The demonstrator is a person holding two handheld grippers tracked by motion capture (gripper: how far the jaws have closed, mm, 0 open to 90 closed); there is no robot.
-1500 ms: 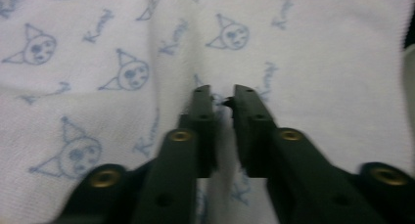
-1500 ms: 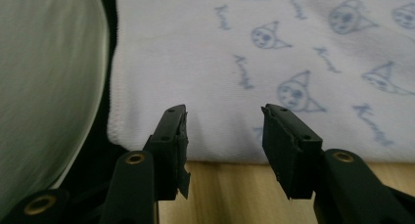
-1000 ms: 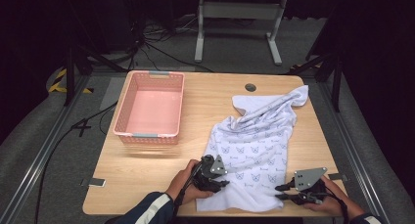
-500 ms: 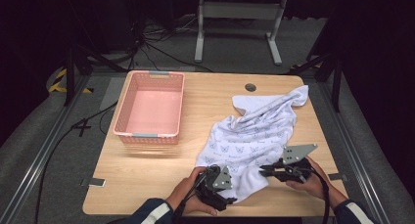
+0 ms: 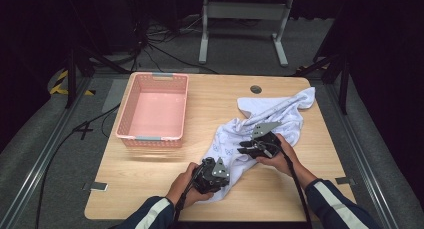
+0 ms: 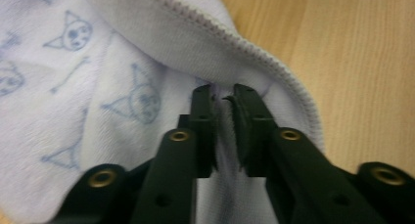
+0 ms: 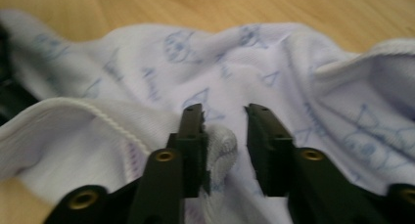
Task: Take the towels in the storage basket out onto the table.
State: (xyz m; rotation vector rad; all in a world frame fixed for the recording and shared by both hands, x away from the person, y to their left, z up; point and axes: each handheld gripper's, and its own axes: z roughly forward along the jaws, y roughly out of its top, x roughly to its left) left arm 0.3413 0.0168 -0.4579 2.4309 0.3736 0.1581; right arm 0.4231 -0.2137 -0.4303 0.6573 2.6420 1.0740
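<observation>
So we've got the white printed shirt (image 5: 260, 131) bunched on the right half of the table (image 5: 150, 179), next to the pink basket (image 5: 152, 111). In the last second our right gripper (image 5: 246, 148) has swung the hem corner up and inward, so the bottom edge is now folded over the body. Our left gripper (image 6: 223, 109) is nearly closed, pinching the hem. Right jaws stand a bit apart with a fold between them, maybe loosening. Looks like fold one is basically done.
</observation>
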